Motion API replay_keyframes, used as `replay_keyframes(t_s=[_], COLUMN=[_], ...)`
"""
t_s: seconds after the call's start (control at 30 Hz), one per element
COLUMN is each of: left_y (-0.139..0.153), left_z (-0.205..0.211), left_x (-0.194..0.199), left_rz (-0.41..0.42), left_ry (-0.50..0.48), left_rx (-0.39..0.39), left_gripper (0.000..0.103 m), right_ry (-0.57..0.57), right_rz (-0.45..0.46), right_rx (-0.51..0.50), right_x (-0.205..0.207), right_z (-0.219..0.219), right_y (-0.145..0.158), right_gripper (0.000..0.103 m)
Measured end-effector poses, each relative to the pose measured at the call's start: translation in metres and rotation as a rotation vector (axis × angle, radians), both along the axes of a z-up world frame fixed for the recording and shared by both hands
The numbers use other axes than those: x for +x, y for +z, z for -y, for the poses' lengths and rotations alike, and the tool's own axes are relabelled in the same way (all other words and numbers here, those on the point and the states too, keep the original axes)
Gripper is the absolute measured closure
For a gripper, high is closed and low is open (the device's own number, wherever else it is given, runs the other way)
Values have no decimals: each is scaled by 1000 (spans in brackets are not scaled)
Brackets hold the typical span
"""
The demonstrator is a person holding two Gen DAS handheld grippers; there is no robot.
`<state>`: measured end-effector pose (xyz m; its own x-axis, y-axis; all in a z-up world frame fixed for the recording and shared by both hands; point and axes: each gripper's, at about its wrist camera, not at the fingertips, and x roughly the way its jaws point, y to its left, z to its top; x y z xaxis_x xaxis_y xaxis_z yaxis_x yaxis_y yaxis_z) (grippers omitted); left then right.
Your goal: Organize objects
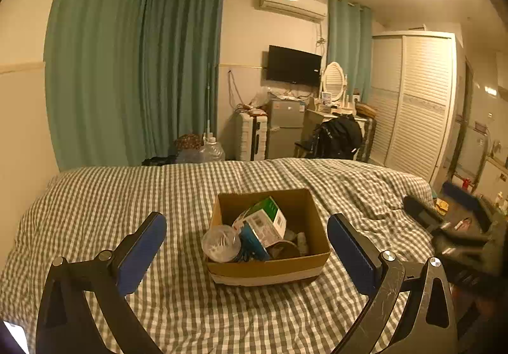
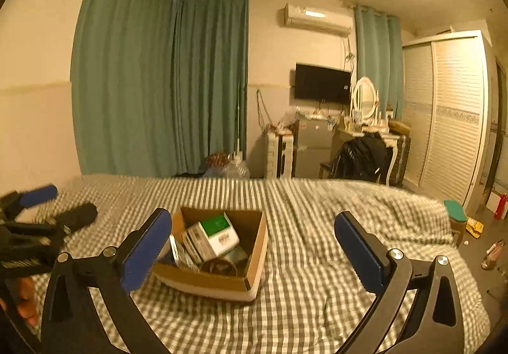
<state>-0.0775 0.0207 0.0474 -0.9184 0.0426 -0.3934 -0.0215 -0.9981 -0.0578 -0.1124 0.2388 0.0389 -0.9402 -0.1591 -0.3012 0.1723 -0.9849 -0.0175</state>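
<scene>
1. We see an open brown cardboard box point(image 1: 268, 268) resting on a bed covered with a green-and-white checked sheet point(image 1: 95, 204), roughly in the middle of the mattress.
2. Inside the box lie a white carton with a green top point(image 1: 265, 220), tilted on its edge, a clear plastic round container point(image 1: 221, 242) leaning at the box's near left corner, and a round dark tin point(image 1: 284, 249) low by the front wall; other small items beneath are too cluttered for us to name.
3. Our left tool point(image 1: 247, 238) hangs above the bed with its blue-padded fingers point(image 1: 143, 255) spread wide, the box framed between them, touching nothing.
4. Our right tool point(image 2: 253, 241) is likewise spread wide and empty, its left finger point(image 2: 146, 249) overlapping the box's near corner in its own view.
5. In the right wrist view the left tool appears blurred at the far left edge.
6. Beyond the bed stand teal curtains point(image 1: 133, 68), a wall-mounted black television point(image 1: 293, 64) and a white louvred wardrobe point(image 1: 416, 99).
</scene>
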Motion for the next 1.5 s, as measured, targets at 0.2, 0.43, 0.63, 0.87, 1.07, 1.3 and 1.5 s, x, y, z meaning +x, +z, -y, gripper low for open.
replay_keyframes(t_s=[0.2,0.43,0.63,0.87,1.07,1.3,1.5], left_y=[-31,-45,-46,-44,-44,-43,-45], left_z=[-3,6,12,17,19,20,19], left_x=[0,-7,-4,-3,-5,-5,-5], left_rz=[-19,13,15,11,19,22,23], left_ry=[63,75,84,91,94,89,89], left_rx=[-6,27,25,29,26,17,7], left_gripper=[0,0,0,0,0,0,0], right_ry=[28,11,5,8,6,7,6], right_rz=[65,67,80,70,78,82,84], right_rx=[11,5,24,30,34,35,34], right_x=[-18,-21,-21,-19,-21,-22,-22], right_z=[0,-4,1,7,8,11,12], right_y=[-44,-48,-51,-49,-50,-51,-52], right_gripper=[0,0,0,0,0,0,0])
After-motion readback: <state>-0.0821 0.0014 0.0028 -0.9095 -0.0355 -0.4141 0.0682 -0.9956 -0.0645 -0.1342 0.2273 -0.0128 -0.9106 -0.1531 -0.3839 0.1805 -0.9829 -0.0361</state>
